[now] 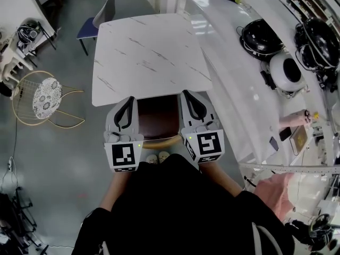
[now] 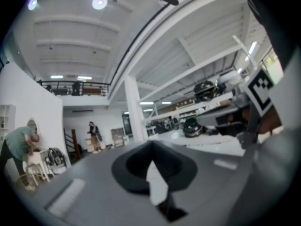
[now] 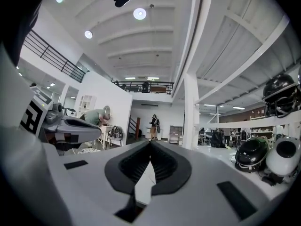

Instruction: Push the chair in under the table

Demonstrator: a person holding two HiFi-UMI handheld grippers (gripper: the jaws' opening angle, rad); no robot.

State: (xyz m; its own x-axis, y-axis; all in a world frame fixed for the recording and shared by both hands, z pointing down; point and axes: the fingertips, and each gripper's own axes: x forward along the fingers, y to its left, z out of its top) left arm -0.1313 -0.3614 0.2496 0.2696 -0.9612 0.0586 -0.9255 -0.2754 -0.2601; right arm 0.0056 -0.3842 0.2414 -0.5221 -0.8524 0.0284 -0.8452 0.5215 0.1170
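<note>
Fingers (image 2: 136,166) on the left gripper (image 1: 129,101) are pressing together on nothing, and the right gripper (image 1: 186,94) is doing likewise (only open room is showing past each pair of tips). Both are pointing level toward the desk (image 1: 146,57), side by side, marker cubes facing up. Between them the chair (image 1: 158,116) is sitting with its dark seat partly under the desk's near edge; whether either gripper is touching it, I cannot tell.

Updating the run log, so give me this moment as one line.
chair: seat partly under table | left hand-held gripper: shut, empty | right hand-held gripper: shut, empty | both over chair sides
</note>
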